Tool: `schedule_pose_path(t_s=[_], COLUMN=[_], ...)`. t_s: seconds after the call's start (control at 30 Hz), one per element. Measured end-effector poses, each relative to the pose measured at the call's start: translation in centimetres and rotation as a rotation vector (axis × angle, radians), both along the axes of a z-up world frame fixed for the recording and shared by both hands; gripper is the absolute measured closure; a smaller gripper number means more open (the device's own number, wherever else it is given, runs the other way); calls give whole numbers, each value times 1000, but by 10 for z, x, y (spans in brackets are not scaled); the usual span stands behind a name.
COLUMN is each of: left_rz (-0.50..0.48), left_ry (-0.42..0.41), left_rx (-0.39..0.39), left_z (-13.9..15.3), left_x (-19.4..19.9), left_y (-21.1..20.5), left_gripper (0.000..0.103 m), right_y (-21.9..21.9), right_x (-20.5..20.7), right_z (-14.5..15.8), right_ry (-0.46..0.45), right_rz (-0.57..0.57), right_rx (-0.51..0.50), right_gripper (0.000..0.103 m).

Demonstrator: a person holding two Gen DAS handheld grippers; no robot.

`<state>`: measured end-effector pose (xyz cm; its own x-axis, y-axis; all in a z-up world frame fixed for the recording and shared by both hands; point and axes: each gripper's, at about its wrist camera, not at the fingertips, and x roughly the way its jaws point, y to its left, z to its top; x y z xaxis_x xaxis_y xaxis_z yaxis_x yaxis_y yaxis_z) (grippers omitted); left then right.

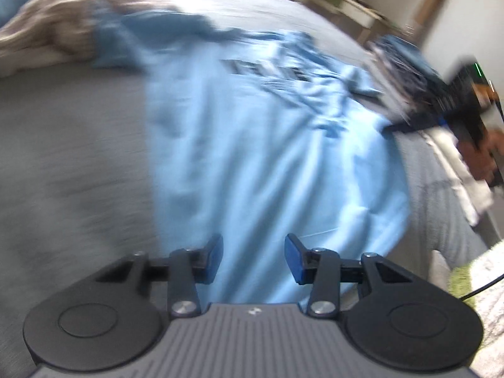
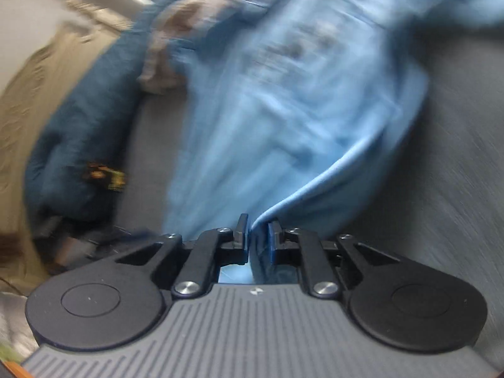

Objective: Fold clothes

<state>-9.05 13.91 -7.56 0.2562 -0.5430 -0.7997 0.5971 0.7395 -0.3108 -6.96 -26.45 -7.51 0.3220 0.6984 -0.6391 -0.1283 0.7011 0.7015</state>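
The light blue T-shirt (image 1: 267,145) lay spread on the grey bedcover (image 1: 72,145). Seen from the left wrist camera, the shirt's long axis ran from the camera end up toward the far end of the bed. Its dark printed lettering (image 1: 267,69) faced up near the far end, and the plain lower part lay nearest the camera. Both views were blurred, so the lettering could not be read.

The left gripper (image 1: 253,260) was held above the plain lower part of the shirt. Its jaws stood apart and nothing was between the blue pads (image 1: 294,260).

The right gripper (image 2: 256,241) was closed on an edge fold of the shirt (image 2: 283,119). In the right wrist view, this pinched fold rose off the bedcover (image 2: 456,157) and ran away from the jaws as a raised ridge.

Beyond the shirt's far end lay a heap of beige cloth (image 1: 53,28) and a darker blue garment (image 1: 163,25). To the right of the shirt, at the bed's edge, was a pile of dark clothes (image 1: 406,72). A small table (image 1: 343,3) stood beyond the shirt against the wall. No containers could be made out in either view.
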Motion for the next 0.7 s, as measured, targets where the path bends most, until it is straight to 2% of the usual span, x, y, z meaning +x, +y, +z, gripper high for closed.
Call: schedule_pose_path(t_s=[0.03,0.07,0.1,0.13,0.23,0.33,0.4,0.53,0.6,0.7], left_rz=[-19,-34,-47,-57,-78,-102,-120,-98,-69,-49], left_ry=[8,18,24,24,27,33,19,18,48,45], left_rx=[-16,-34,-51,-70,-142,-179,-149,-90,-113,-158], left_z=[-3,-7,-9,-11,-12,-19,-27,-43,-46,-40], left_x=[0,1,1,2,4,11,13,18,23,26], left_y=[-9,-18,-28,-36,-55,-79,-97,-114,-111,-103], left_gripper=[59,59,59,58,54,52,52,52,53,53], right_y=[13,24,35,42,51,44,36,12,-1,-20], right_x=[6,9,12,11,12,20,24,21,17,9], right_z=[7,11,14,13,0,-16,-17,-2,-3,-10], right_ry=[-21,-31,-42,-51,-16,68,77,6,-2,16], right_rz=[27,61,92,108,110,42,6,-44,-74,-123], right_rx=[9,24,36,30,29,109,171,257,241,180], right_gripper=[82,67,57,42,41,41,41,41,41,41])
